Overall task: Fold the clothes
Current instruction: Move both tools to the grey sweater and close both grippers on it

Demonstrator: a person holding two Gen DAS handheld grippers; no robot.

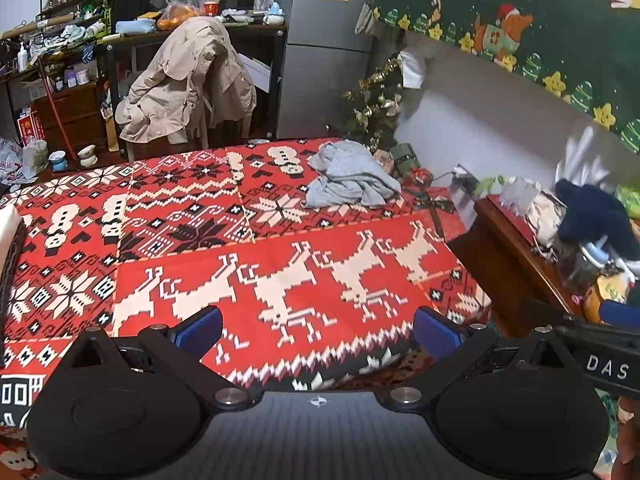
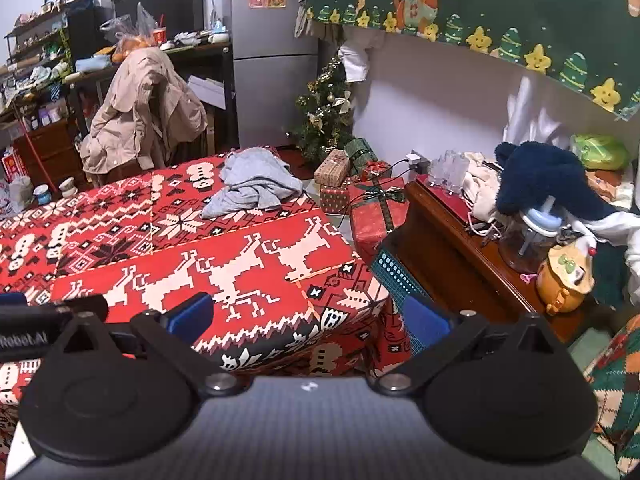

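Cluttered room dressed for Christmas: green festive wall hanging at 1 o'clock, grey fridge at 12, small decorated tree beside it. A table under a red, white and black reindeer-and-snowflake cloth fills the middle ground.

Grey garment, crumpled in a heap, lies on the far right part of the cloth, at about 12 to 1 o'clock in the left wrist view and 11 o'clock in the right wrist view. What kind of garment cannot be told from the bundle.

Left gripper: blue-padded fingers spread wide, nothing between them, hovering over the near reindeer band. Right gripper: likewise spread and empty, over the table's near right corner. Each gripper intrudes at the other view's edge, cut off by the frame.

Beige jacket draped over a chair at 11 o'clock; the chair is mostly hidden. Wrapped gift boxes on the floor at 1 o'clock. Wooden side cabinet at 2 to 3 o'clock, piled with a dark blue fuzzy item and blurred small things. Shelf contents at 10 o'clock too small to identify.
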